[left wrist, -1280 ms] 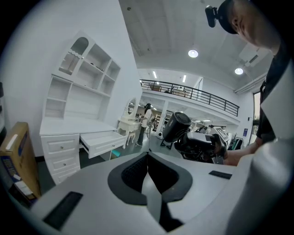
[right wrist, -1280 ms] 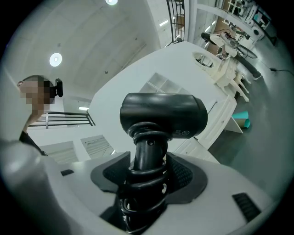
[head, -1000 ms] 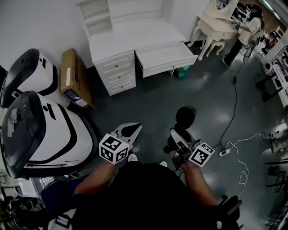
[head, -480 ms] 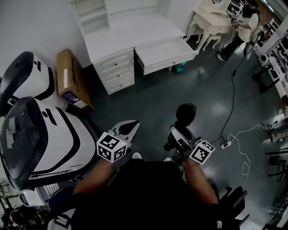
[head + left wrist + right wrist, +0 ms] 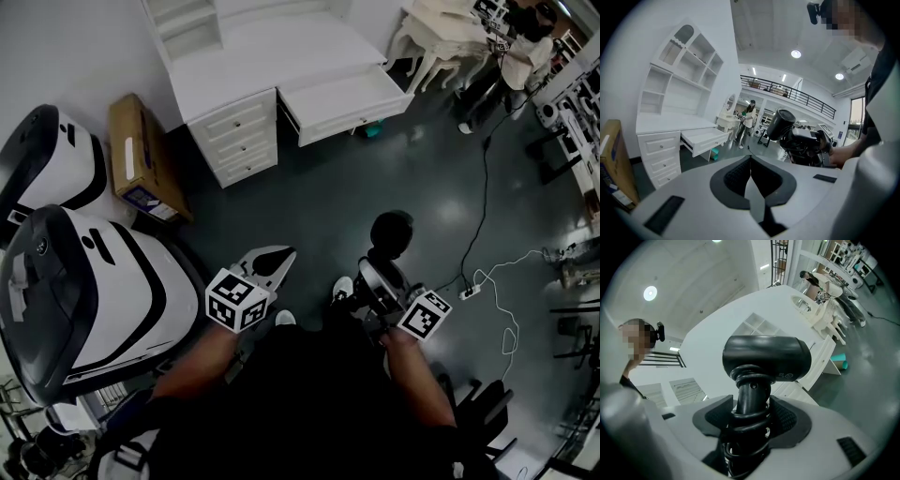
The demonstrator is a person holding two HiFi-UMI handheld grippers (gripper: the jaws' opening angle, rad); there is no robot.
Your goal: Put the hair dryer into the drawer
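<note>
A black hair dryer (image 5: 389, 235) (image 5: 765, 357) (image 5: 781, 124) stands upright in my right gripper (image 5: 370, 281) (image 5: 751, 416), whose jaws are shut on its handle with the cord wound round it. My left gripper (image 5: 267, 264) (image 5: 751, 180) is shut and holds nothing, its jaws touching. The white desk (image 5: 272, 66) stands ahead with its wide drawer (image 5: 347, 98) (image 5: 704, 139) pulled open and bare inside. Both grippers are held close to my body, well short of the desk.
Three shut small drawers (image 5: 236, 141) sit left of the open one. A cardboard box (image 5: 136, 159) leans by the desk. Two large white-and-black machines (image 5: 84, 281) fill the left. A white cable with power strip (image 5: 469, 292) lies on the dark floor at right. A person (image 5: 520, 56) stands by another white table.
The view has shifted: the desk has moved slightly up and left in the head view. Both grippers keep their places near my body, the hair dryer still held in the right one.
</note>
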